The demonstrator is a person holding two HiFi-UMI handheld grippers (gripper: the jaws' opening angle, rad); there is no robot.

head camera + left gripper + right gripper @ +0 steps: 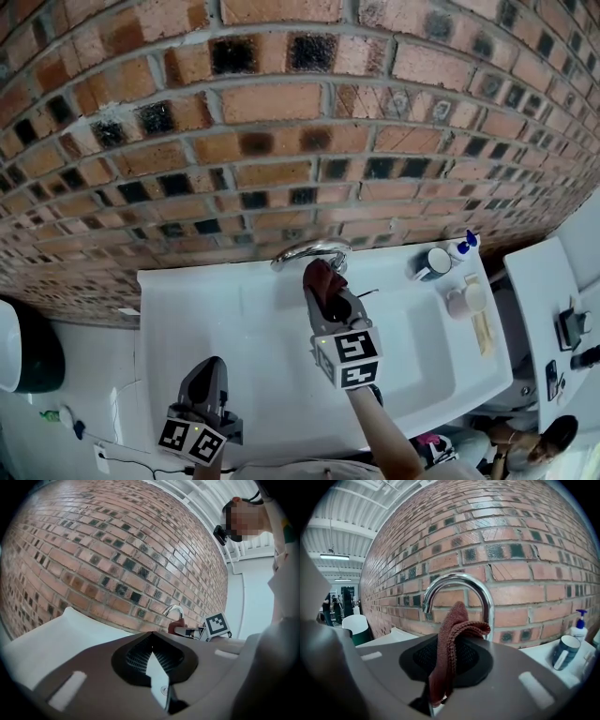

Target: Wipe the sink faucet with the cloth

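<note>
A curved chrome faucet (310, 251) (459, 585) (174, 611) rises at the back of the white sink (234, 319) under the brick wall. My right gripper (323, 286) (440, 691) is shut on a reddish-brown cloth (322, 279) (449, 644), which stands up between the jaws just in front of the faucet's arch. I cannot tell if the cloth touches the metal. My left gripper (208, 384) (154, 667) hangs shut and empty at the sink's front left edge, away from the faucet.
A dark mug (433, 263) (564, 651) and a blue-capped pump bottle (462, 247) (579, 626) stand at the sink's back right. Soap items (466, 298) lie on the right rim. A white side shelf (548, 300) is right; a dark bin (33, 347) left.
</note>
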